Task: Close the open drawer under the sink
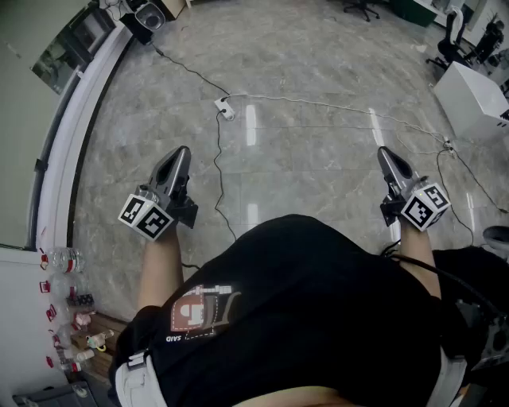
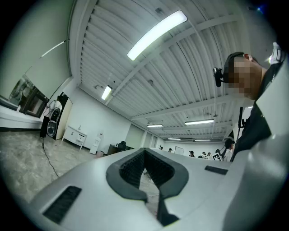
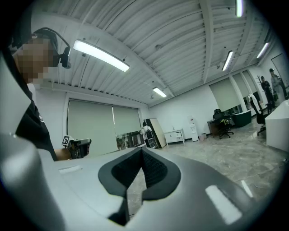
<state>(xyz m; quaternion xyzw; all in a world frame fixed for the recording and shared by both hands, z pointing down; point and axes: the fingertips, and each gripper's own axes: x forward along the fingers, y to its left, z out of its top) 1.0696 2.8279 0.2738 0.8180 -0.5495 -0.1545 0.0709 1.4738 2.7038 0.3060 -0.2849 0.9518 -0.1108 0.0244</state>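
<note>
The task has not really begun here: the person stands in an open room and holds both tools out over the grey floor (image 1: 302,159), and no view shows the sink or the open drawer, so I cannot say where the drawer stands. The left gripper (image 1: 180,153) points to the far side at the left, and the right gripper (image 1: 384,151) points the same way at the right, the two well apart. In the left gripper view the fingers (image 2: 126,169) are pressed together at their tips and nothing is between them. In the right gripper view the fingers (image 3: 158,171) are likewise pressed together on nothing. On the floor far ahead a thin cable (image 1: 219,171) runs to a white power strip (image 1: 225,107), and a black speaker (image 1: 143,20) stands at the far left. I judge that the step in hand is only the approach, so the next move calls for turning to find the sink unit, then bringing one tool to the drawer front to push it in. As for writing, the black shirt (image 1: 318,302) carries a print with small letters that seem to read "SAID". Each marker cube (image 1: 145,216) shows only black and white squares, no words.
</note>
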